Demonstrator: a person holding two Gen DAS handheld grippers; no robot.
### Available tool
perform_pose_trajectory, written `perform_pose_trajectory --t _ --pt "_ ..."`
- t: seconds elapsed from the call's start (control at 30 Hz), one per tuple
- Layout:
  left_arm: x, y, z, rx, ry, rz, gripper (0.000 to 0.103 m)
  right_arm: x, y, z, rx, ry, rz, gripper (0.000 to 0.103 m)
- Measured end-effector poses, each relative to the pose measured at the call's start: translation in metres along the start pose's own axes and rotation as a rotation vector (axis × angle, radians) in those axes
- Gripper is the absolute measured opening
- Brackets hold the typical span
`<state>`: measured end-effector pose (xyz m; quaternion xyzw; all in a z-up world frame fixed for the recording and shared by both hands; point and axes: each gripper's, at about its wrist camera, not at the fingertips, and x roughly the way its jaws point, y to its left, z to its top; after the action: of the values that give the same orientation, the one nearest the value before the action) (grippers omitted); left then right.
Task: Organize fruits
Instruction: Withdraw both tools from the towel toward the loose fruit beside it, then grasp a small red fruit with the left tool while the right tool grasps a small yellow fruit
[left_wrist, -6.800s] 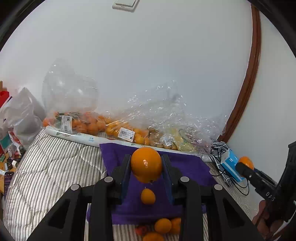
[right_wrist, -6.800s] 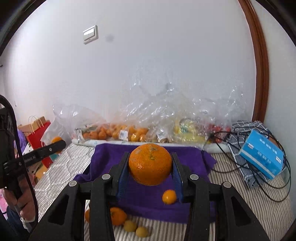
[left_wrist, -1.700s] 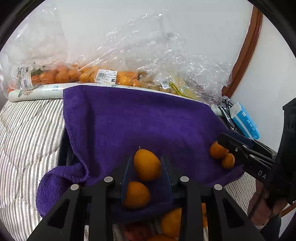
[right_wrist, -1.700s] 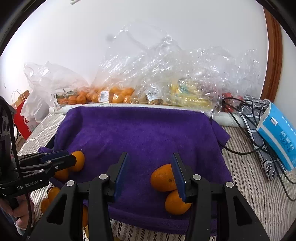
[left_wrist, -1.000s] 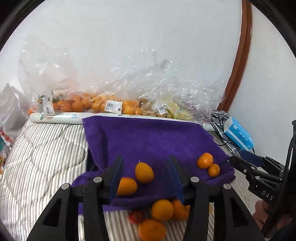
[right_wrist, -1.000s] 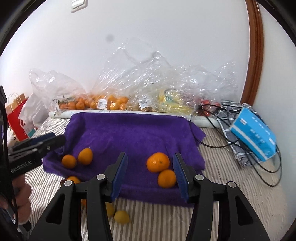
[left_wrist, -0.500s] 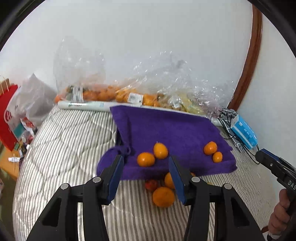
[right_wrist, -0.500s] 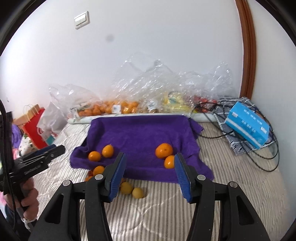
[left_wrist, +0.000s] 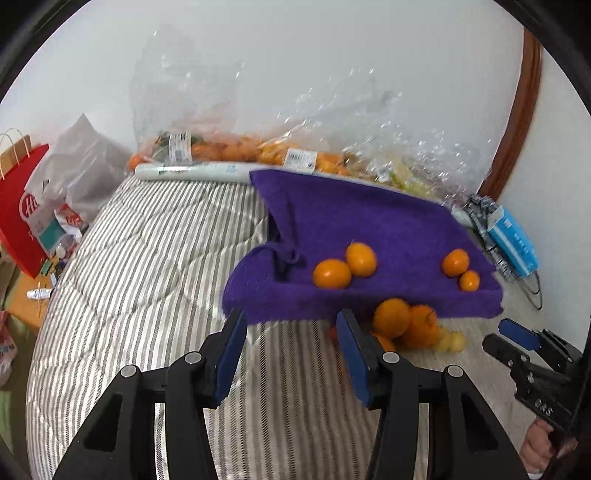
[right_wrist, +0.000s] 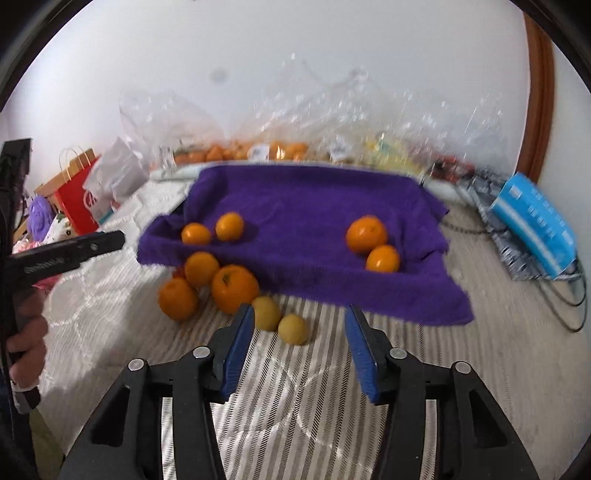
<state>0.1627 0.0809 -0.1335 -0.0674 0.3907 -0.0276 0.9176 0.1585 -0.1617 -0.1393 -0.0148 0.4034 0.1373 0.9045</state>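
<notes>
Centrally, a purple towel (right_wrist: 310, 221) lies spread on a striped quilt (left_wrist: 155, 266), bearing two pairs of oranges: a left pair (right_wrist: 212, 229) and a right pair (right_wrist: 373, 243), the members of each pair just beside one another. Off the towel's near edge, on the quilt, sits a loose pile of oranges (right_wrist: 210, 284), with two small yellow fruits (right_wrist: 280, 319) touching in front of it. Left gripper (left_wrist: 291, 354): jaws apart, nothing between the blue pads, held above bare quilt near the towel's near-left corner. Right gripper (right_wrist: 299, 350): jaws closing, still apart and gripping nothing; the yellow fruits lie just beyond its left finger. Behind the towel, clear plastic bags (left_wrist: 295, 122) of fruit rest against the wall. A blue box (right_wrist: 532, 225) lies on the right, well apart from the fruit
</notes>
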Motion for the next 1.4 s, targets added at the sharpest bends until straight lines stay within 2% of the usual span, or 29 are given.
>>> perform_pose_trajectory --t 0.17,0.3,0.33,0.37,0.4,0.5,0.63,0.7,0.87,1.03,1.2,1.23,1.33,1.4 --pt "0.015 0.008 -0.015 0.002 0.042 -0.007 0.048 0.030 -0.003 -0.010 0.004 0.053 0.005 0.041" --pt "0.024 0.007 -0.022 0.013 0.071 -0.030 0.048 0.045 -0.003 -0.012 -0.009 0.064 -0.035 0.039" --pt "0.025 0.007 -0.023 0.018 0.073 -0.037 0.048 0.048 -0.002 -0.011 -0.009 0.074 -0.036 0.037" --pt "0.026 0.006 -0.023 0.019 0.073 -0.050 0.048 0.050 -0.003 -0.012 -0.012 0.079 -0.027 0.029" --pt "0.027 0.005 -0.023 0.017 0.071 -0.066 0.048 0.048 -0.002 -0.012 -0.015 0.074 -0.031 0.026" --pt "0.030 -0.001 -0.019 0.021 0.061 -0.101 0.048 0.041 -0.005 -0.015 -0.045 0.052 -0.066 0.026" --pt "0.043 -0.011 -0.016 0.049 0.075 -0.085 0.046 0.030 -0.019 -0.021 -0.040 0.041 -0.092 0.026" --pt "0.047 -0.014 -0.017 0.050 0.081 -0.108 0.044 0.026 -0.027 -0.026 -0.029 0.047 -0.099 0.026" --pt "0.055 -0.026 -0.016 0.102 0.078 -0.098 0.044 0.026 -0.039 -0.026 0.034 0.044 -0.061 0.026" --pt "0.062 -0.036 -0.013 0.126 0.088 -0.159 0.044 0.031 -0.036 -0.024 0.039 0.053 -0.050 0.026" --pt "0.067 -0.046 -0.010 0.136 0.077 -0.132 0.044 0.034 -0.034 -0.024 0.027 0.070 -0.068 0.026" --pt "0.067 -0.047 -0.010 0.139 0.077 -0.129 0.042 0.034 -0.033 -0.024 0.026 0.069 -0.070 0.026" --pt "0.067 -0.050 -0.011 0.168 0.082 -0.121 0.027 0.033 -0.033 -0.024 0.025 0.069 -0.069 0.026" --pt "0.067 -0.052 -0.012 0.179 0.084 -0.134 0.024 0.033 -0.035 -0.025 0.032 0.068 -0.059 0.026"
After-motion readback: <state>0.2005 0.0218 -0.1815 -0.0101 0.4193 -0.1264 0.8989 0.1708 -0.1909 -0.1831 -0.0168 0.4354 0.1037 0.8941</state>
